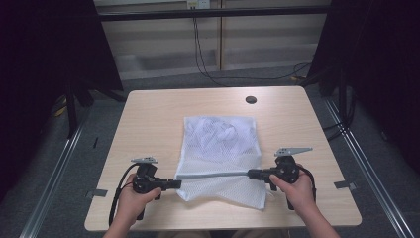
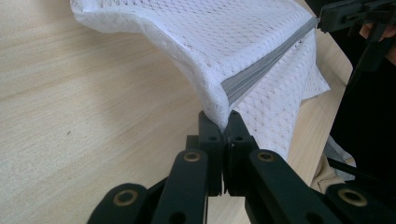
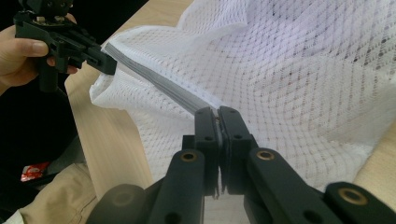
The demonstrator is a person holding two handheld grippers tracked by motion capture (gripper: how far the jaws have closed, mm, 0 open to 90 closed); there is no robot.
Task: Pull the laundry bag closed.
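- Beneath both claws lies a pale wood-grain worktop, standing on a grey floor with dark curtains at both sides and black cables hanging down the far wall.
- Between the left claw and the right claw lies a white mesh bag; most of it spreads flat on the worktop beyond the claws, while its near part is lifted between them.
- A grey zipper band runs taut from one claw to the other.
- Far beyond the right claw, near the worktop's back edge, sits a small dark round disc.
- From the left claw's own camera, the jaws are pinched together on the bag's corner right at the zipper's end, and the mesh weave reads clearly; the other claw grips the far end at upper right.
- From the right claw's camera, the jaws are closed on the opposite zipper end, and a bent knee in beige fabric appears below the worktop edge.
- Both hands come in from the near edge, each wrapped round a handle, with the claws pointing level and inward toward each other.
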